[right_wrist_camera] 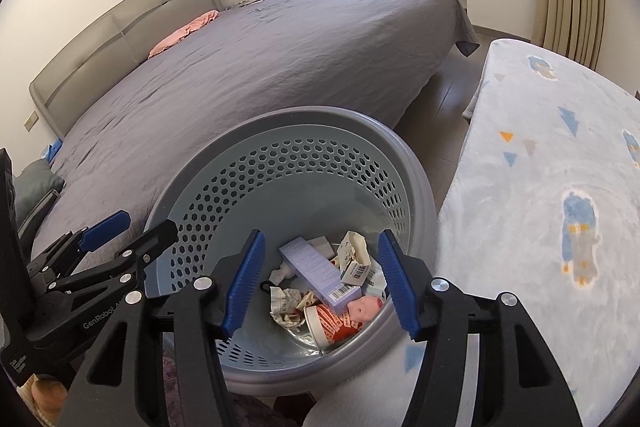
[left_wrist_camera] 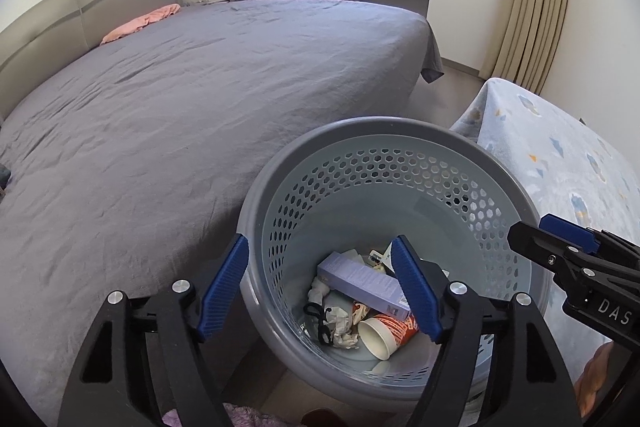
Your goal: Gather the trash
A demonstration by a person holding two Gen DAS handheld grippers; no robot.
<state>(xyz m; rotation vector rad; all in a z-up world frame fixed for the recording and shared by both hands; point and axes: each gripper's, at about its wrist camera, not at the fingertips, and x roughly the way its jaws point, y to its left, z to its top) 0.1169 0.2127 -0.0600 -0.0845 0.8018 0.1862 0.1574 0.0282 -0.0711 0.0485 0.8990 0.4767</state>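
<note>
1. Blue-padded fingers point(left_wrist_camera: 224, 287) of the left gripper point(left_wrist_camera: 320, 291) stand apart with nothing between them; one finger sits outside the bin's rim, the other hangs over its mouth.
2. Fingers point(right_wrist_camera: 244, 279) of the right gripper point(right_wrist_camera: 320, 283) are likewise spread and empty, both poised above the bin's opening.
3. Below both grippers is the grey perforated bin point(left_wrist_camera: 404, 135), standing on the floor between the bed point(left_wrist_camera: 180, 99) and a low surface draped in a pale patterned blanket point(right_wrist_camera: 540, 187).
4. Trash already lies in the bin's bottom: a lilac carton point(right_wrist_camera: 316, 267), a paper cup point(left_wrist_camera: 380, 335) on its side, crumpled paper point(right_wrist_camera: 286, 303), a small white box point(right_wrist_camera: 354, 255) and a pink lump point(right_wrist_camera: 364, 309) I cannot identify.
5. Judging by looks, these pieces are light. The carton is stiff enough to take across its narrow faces; the cup would crush if squeezed hard and is best pinched at its rim; the paper is soft and gives anywhere.
6. The bin itself looks like light, slightly flexible plastic; its thick rolled rim is the sound place to pinch if it needs moving.
7. No loose trash shows on the bed or blanket from these views, so collection seems well along.
</note>
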